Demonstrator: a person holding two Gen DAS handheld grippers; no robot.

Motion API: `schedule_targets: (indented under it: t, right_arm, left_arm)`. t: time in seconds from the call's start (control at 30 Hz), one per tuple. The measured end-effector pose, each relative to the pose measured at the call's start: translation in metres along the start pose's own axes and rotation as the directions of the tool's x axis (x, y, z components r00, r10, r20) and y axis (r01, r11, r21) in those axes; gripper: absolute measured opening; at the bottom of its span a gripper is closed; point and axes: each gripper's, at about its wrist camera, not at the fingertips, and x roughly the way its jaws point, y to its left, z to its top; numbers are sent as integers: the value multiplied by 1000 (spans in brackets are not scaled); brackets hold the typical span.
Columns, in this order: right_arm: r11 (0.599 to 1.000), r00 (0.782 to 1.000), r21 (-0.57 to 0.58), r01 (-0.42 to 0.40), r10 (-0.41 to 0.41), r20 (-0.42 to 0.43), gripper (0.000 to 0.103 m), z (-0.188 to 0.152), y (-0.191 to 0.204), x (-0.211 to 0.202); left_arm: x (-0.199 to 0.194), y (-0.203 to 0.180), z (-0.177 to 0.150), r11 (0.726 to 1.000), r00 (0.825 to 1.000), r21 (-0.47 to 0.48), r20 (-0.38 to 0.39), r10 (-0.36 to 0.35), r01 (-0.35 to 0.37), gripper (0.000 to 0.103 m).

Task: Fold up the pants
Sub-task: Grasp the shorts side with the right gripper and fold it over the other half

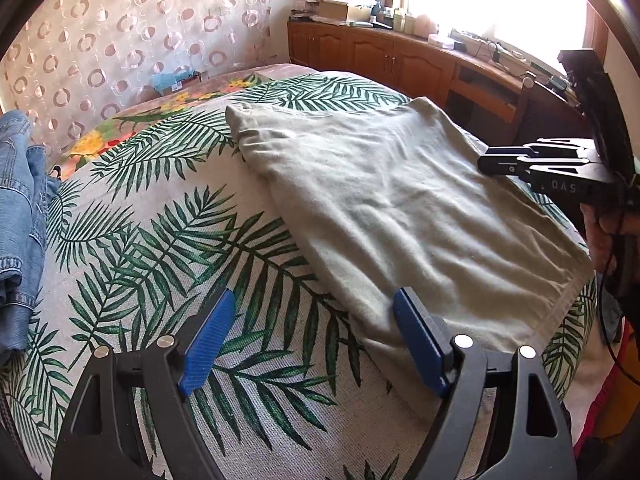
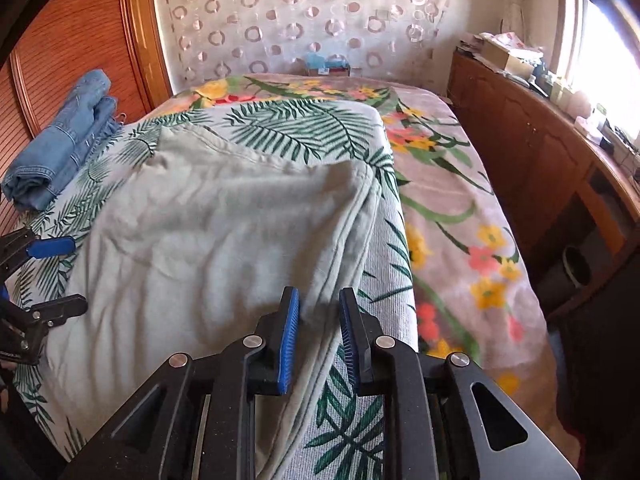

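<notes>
Pale grey-green pants [image 1: 400,200] [image 2: 208,240] lie folded flat on a palm-leaf sheet [image 1: 168,248] [image 2: 304,120] on the bed. My left gripper [image 1: 308,332] is open wide just above the sheet; its right pad hovers over the pants' near left edge, its left pad over bare sheet. From the right wrist it shows at the far left [image 2: 60,276]. My right gripper [image 2: 318,340] stands narrowly open over the pants' right-hand edge, with the layered hem under the gap and the pads clear of it. From the left wrist, it hangs above the pants' right side [image 1: 486,162].
Folded blue jeans [image 1: 16,220] [image 2: 60,148] sit at the sheet's left edge. A floral blanket [image 2: 460,208] covers the bed's right side. Wooden cabinets [image 1: 380,56] [image 2: 520,128] with clutter run under a bright window. A dark bin [image 2: 576,268] stands on the floor.
</notes>
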Motion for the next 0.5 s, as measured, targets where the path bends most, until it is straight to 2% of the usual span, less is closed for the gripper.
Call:
schedule_targets:
  t: [0.07, 0.1, 0.17, 0.27, 0.5]
  right_arm:
    - [1000, 1000, -4, 0, 0, 1, 18, 4, 3, -1]
    - [1000, 1000, -8, -2, 2, 2, 6, 4, 3, -1]
    - [1000, 1000, -27, 2, -2, 4, 2, 4, 6, -3]
    - [999, 999, -28, 30, -30, 20, 2, -2, 7, -9]
    - [1000, 1000, 6, 6, -7, 24, 2, -5, 8, -12]
  left_arm:
    - [0, 1, 0, 1000, 1000, -6, -3, -8, 8, 82]
    - [1, 2, 0, 1000, 1000, -11, -5, -14, 14, 82]
    - [1, 2, 0, 1000, 1000, -12, -5, -14, 14, 82]
    - [1, 2, 0, 1000, 1000, -10, -6, -12, 12, 82]
    - [1, 2, 0, 1000, 1000, -10, -6, -13, 13, 83]
